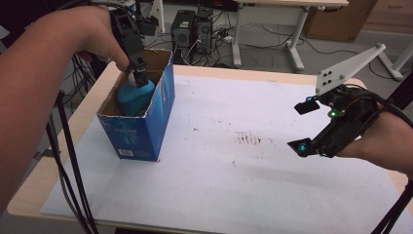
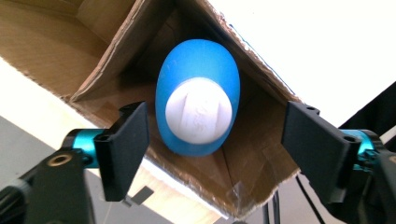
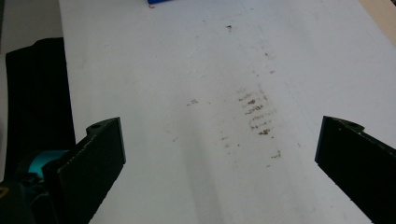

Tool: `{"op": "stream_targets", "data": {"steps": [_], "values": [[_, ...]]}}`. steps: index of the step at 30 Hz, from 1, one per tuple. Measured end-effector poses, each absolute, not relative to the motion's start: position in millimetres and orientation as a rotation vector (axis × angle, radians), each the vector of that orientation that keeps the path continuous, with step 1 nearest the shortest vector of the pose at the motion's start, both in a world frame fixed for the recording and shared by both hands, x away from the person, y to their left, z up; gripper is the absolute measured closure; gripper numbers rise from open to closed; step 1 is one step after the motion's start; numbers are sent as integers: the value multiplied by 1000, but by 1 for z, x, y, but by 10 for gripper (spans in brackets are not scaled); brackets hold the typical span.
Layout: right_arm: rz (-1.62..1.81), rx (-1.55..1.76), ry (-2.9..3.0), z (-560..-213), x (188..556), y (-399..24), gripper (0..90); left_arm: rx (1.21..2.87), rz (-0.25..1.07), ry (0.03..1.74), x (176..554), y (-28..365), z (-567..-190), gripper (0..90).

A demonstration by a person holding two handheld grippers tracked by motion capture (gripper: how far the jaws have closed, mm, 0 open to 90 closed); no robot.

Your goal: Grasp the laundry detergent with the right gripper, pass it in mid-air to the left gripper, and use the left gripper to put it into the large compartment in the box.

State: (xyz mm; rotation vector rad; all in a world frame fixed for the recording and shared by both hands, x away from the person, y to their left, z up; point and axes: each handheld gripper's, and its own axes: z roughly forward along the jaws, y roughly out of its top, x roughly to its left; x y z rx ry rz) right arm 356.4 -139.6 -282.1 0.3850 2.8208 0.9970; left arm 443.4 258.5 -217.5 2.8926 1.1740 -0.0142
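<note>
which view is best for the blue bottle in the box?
Left gripper view: the blue bottle sits centred, white cap toward the camera, inside the cardboard box, between the left gripper's open jaws, untouched. The high view has its blue body partly behind that gripper.

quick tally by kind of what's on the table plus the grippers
blue bottle with white cap, standing in the box: 1
blue cardboard box, top open: 1
white sheet covering the table: 1
left gripper, jaws apart on either side of the bottle, not touching it: 1
right gripper, open over the sheet: 1
total: 5
</note>
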Motion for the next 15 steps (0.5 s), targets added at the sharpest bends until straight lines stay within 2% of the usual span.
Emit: {"op": "stream_targets", "data": {"steps": [9, 15], "values": [[944, 342, 2865, -271, 366, -138, 7, 2925, 43, 1092, 434, 244, -197, 151], [870, 283, 2915, -267, 372, -134, 7, 2957, 46, 977, 426, 228, -189, 136]]}}
